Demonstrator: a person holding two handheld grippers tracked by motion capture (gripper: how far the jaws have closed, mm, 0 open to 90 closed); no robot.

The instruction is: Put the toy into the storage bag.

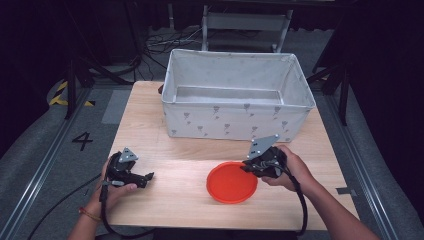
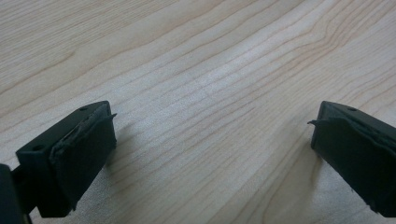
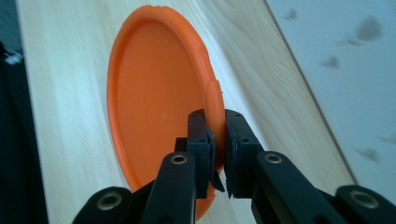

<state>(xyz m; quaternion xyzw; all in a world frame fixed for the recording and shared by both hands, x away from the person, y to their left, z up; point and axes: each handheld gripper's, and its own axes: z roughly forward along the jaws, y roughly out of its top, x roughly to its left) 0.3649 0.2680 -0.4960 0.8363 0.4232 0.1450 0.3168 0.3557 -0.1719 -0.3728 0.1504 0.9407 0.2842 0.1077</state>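
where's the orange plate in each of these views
High view: orange plate lies front right of centre on the table, right hand-held gripper at its rim.
Left gripper view: not in it.
Right gripper view: plate centre-left, jaws pinching its rim.
Shared landmark: the white fabric bin, far right in the right gripper view.

Black claws (image 1: 148, 176) (image 1: 246, 165), grey triangular top plates, black trailing cables; bracelet (image 1: 89, 214) on left wrist.
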